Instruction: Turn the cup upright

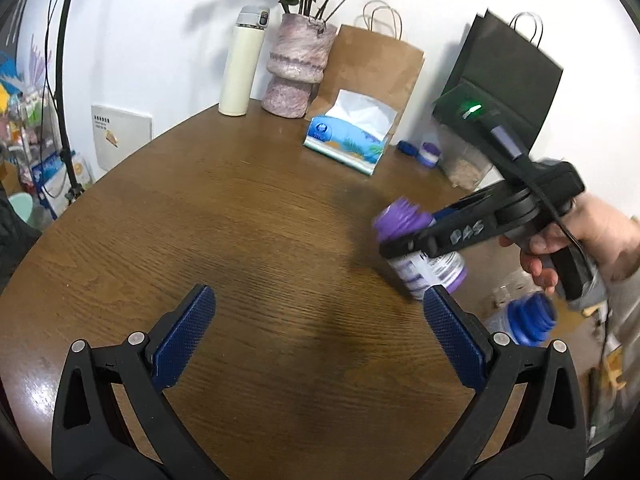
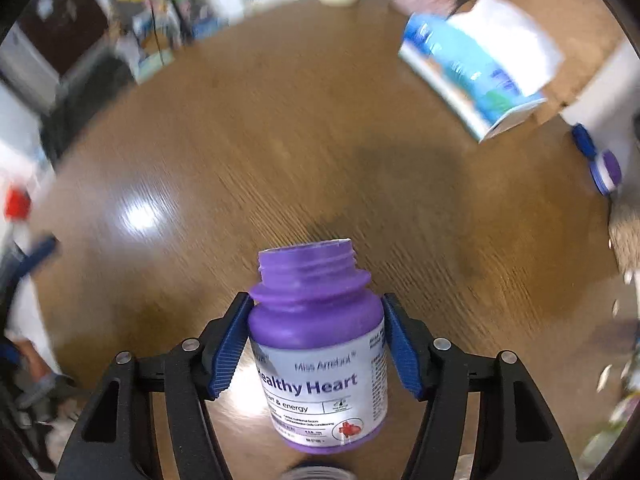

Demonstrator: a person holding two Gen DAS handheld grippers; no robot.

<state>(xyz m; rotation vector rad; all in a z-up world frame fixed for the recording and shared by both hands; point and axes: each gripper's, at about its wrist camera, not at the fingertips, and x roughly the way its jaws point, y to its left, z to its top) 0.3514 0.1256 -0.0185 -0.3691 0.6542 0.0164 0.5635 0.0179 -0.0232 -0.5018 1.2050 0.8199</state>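
Note:
A purple bottle (image 2: 316,344) with a white "Healthy Heart" label and an uncapped threaded neck is held above the brown wooden table (image 2: 280,140), its neck pointing away from the camera. My right gripper (image 2: 317,301) is shut on its shoulders. From the left wrist view the same purple bottle (image 1: 420,248) is blurred and tilted, neck up and to the left, in the right gripper (image 1: 400,246), which a hand (image 1: 580,240) holds. My left gripper (image 1: 320,296) hangs open over bare table (image 1: 240,220), holding nothing, left of the bottle.
A tissue pack (image 1: 348,140), a pink vase (image 1: 296,68) with dried flowers, a cream thermos (image 1: 240,68), a brown paper bag (image 1: 372,68) and a black bag (image 1: 508,76) stand along the far edge. A blue-necked bottle (image 1: 528,320) lies at the right. Small caps (image 1: 428,154) sit near the black bag.

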